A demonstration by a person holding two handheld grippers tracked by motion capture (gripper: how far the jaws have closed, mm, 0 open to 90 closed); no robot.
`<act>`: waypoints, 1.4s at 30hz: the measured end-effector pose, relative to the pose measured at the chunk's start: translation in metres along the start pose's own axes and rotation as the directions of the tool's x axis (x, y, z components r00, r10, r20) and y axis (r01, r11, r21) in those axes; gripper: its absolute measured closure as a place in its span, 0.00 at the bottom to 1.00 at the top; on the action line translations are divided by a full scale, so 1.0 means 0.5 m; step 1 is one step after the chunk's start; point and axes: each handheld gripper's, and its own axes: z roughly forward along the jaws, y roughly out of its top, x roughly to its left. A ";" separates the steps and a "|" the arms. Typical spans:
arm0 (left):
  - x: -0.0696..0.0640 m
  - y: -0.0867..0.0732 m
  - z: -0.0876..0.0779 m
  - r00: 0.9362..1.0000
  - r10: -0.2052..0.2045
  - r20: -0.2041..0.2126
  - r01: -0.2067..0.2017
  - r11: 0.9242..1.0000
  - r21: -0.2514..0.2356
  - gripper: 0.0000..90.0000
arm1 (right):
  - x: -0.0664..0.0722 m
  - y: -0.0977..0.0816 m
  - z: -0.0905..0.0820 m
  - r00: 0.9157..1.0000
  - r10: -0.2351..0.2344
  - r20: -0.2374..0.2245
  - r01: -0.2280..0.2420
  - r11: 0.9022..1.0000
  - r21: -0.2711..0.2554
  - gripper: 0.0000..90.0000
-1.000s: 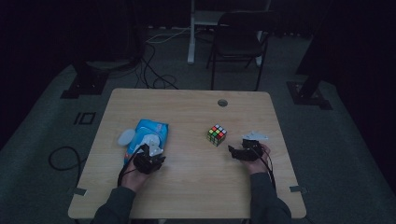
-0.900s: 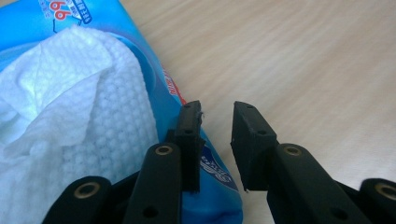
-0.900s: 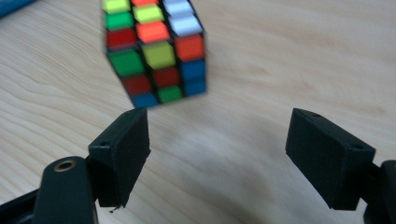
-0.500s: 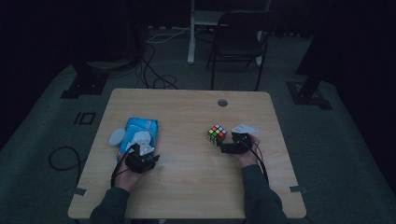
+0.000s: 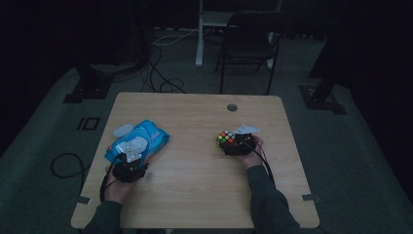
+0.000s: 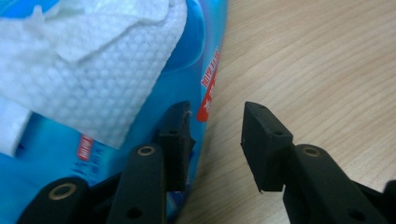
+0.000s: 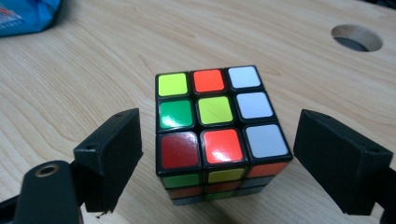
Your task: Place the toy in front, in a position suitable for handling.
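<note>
Two open jaws flank your cube (image 7: 219,135) at frame centre in the right gripper view without touching; left gripper (image 6: 215,140) half-open, empty, beside wipes pack (image 6: 107,116).

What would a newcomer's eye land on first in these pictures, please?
Probably the bright scrambled puzzle cube on the right half of the wooden table, sitting between the open jaws of the right tool, which do not touch it. Next comes the blue wet-wipes pack at the table's left, a white wipe spilling from its top, with the left tool open at its edge.
</note>
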 end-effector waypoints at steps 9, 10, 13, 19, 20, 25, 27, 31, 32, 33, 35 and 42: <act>-0.025 0.005 0.008 0.998 0.022 0.061 -0.018 0.998 -0.061 0.65 | 0.003 0.000 0.020 1.000 -0.025 0.003 0.025 1.000 0.012 0.29; -0.027 0.005 0.009 0.997 0.023 0.070 -0.018 0.998 -0.064 0.65 | 0.004 0.000 0.023 1.000 -0.025 0.000 0.025 1.000 0.017 0.30; -0.030 0.005 0.012 0.996 0.015 0.086 -0.009 0.997 -0.074 0.65 | 0.004 -0.002 0.027 1.000 -0.022 0.004 0.022 0.999 0.033 0.35; -0.032 0.004 0.015 0.995 0.006 0.103 0.002 0.997 -0.079 0.65 | 0.001 -0.002 0.025 1.000 -0.015 -0.009 0.016 0.999 0.028 0.37; -0.032 0.004 0.016 0.995 0.004 0.104 0.005 0.997 -0.081 0.65 | 0.002 -0.003 0.024 1.000 -0.017 -0.012 0.017 1.000 0.025 0.37; -0.030 0.003 0.017 0.994 0.004 0.111 0.005 0.997 -0.081 0.64 | 0.012 -0.006 0.019 0.999 -0.032 -0.023 0.033 0.999 0.015 0.38; -0.030 0.003 0.017 0.994 0.002 0.109 0.007 0.997 -0.082 0.64 | 0.017 -0.007 0.015 0.999 -0.042 -0.025 0.042 0.999 0.008 0.38; -0.028 0.002 0.017 0.994 -0.006 0.107 0.016 0.996 -0.085 0.64 | 0.028 -0.009 0.004 0.998 -0.054 -0.032 0.054 0.999 -0.003 0.38; -0.028 0.002 0.017 0.994 -0.007 0.107 0.017 0.996 -0.085 0.64 | 0.032 -0.011 0.001 0.998 -0.053 -0.038 0.053 0.999 -0.006 0.38; -0.027 0.002 0.017 0.994 -0.009 0.106 0.018 0.996 -0.086 0.64 | 0.035 -0.012 -0.001 0.998 -0.053 -0.044 0.052 0.999 -0.006 0.38; -0.026 0.002 0.016 0.994 -0.007 0.106 0.016 0.996 -0.086 0.64 | 0.042 -0.015 -0.006 0.997 -0.061 -0.053 0.060 0.998 -0.009 0.38; -0.026 0.002 0.016 0.994 -0.009 0.105 0.018 0.996 -0.087 0.64 | 0.069 -0.017 -0.023 0.993 -0.090 -0.075 0.089 0.996 -0.012 0.38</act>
